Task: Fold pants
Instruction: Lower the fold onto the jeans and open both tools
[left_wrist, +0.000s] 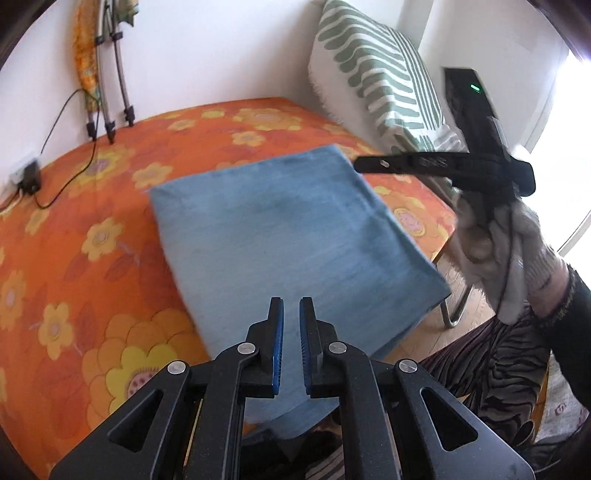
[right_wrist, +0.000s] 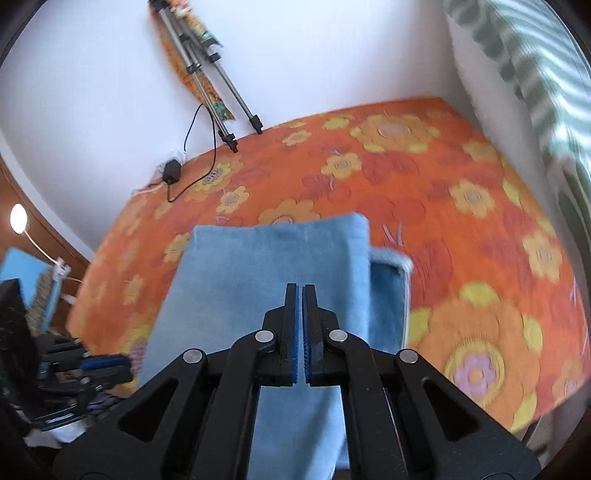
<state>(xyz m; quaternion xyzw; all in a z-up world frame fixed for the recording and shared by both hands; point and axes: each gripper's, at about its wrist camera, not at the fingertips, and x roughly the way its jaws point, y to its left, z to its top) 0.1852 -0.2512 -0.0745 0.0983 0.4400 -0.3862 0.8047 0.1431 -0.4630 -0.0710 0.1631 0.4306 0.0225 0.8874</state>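
The blue denim pants (left_wrist: 280, 229) lie folded into a thick rectangle on the orange flowered tablecloth (left_wrist: 92, 206), their near end hanging over the table's front edge. My left gripper (left_wrist: 291, 306) hovers above that near end, its blue pads almost together with nothing between them. A gloved hand (left_wrist: 495, 240) holds my right gripper (left_wrist: 357, 164) above the pants' far right corner. In the right wrist view, the right gripper (right_wrist: 300, 290) is shut and empty over the pants (right_wrist: 258, 266). A lower layer (right_wrist: 389, 291) sticks out on the right.
Tripod legs (left_wrist: 110, 92) lean on the white wall at the back, with a black adapter (left_wrist: 29, 177) and cable on the cloth. A green-striped cushion (left_wrist: 373, 74) stands at the right. A metal chair leg (left_wrist: 454, 314) and wooden floor lie beyond the table's edge.
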